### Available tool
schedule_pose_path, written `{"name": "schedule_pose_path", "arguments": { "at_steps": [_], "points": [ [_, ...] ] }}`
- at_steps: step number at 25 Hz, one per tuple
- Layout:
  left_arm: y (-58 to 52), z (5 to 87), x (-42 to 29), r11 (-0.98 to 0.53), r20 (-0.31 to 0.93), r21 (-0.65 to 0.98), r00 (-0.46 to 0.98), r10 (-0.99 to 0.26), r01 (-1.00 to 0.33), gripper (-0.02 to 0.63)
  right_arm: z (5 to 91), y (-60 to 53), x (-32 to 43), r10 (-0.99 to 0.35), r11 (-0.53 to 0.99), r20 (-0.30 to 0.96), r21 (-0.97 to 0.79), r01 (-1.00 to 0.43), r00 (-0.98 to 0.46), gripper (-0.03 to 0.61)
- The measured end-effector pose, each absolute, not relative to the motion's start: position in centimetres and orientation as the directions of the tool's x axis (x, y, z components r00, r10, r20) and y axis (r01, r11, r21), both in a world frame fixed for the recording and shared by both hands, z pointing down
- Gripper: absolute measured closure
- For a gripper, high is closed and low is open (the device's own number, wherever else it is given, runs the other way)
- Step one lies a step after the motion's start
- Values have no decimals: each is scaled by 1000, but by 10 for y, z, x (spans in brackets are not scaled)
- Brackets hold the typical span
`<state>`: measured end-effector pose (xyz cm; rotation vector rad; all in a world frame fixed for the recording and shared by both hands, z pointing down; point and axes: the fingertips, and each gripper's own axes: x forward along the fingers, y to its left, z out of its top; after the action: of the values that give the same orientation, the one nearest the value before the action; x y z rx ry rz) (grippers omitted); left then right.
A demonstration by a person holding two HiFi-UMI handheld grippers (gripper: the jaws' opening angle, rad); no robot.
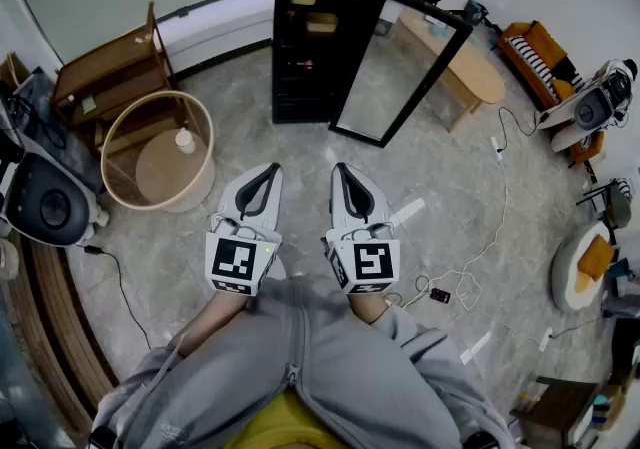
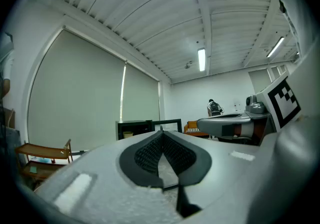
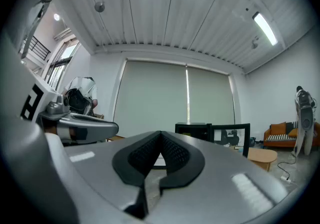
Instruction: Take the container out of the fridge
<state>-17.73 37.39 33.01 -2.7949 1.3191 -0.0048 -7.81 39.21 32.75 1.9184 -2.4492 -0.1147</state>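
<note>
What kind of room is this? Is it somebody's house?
Probably a test room set up to look like a home, not a real house. There's a black fridge with its door open, an orange sofa and a wooden table, but loose cables trail across the bare floor.

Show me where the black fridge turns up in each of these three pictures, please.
Head view: the fridge stands at top centre.
Left gripper view: the fridge is small and far off, just left of centre.
Right gripper view: the fridge is small, just right of centre.
Shared landmark: the orange sofa, to the right of the fridge in every view.
</note>
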Motion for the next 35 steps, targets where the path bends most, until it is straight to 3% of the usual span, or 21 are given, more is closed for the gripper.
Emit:
{"name": "schedule_pose_path", "arguments": {
  "at_steps": [8, 16, 35],
  "points": [
    [324, 344, -167, -640, -9, 0, 640, -769, -769, 609, 342, 342, -71, -966, 258, -16, 42, -965, -259, 578],
    [224, 348, -143, -659, -53, -24, 659, -750, -752, 609, 347, 240, -46, -969, 247, -14, 66, -967, -248, 578],
    [8, 349, -98, -710, -19, -28, 710, -704, -704, 609, 352, 36, -5, -982, 187, -9, 40, -982, -187, 578]
  ]
}}
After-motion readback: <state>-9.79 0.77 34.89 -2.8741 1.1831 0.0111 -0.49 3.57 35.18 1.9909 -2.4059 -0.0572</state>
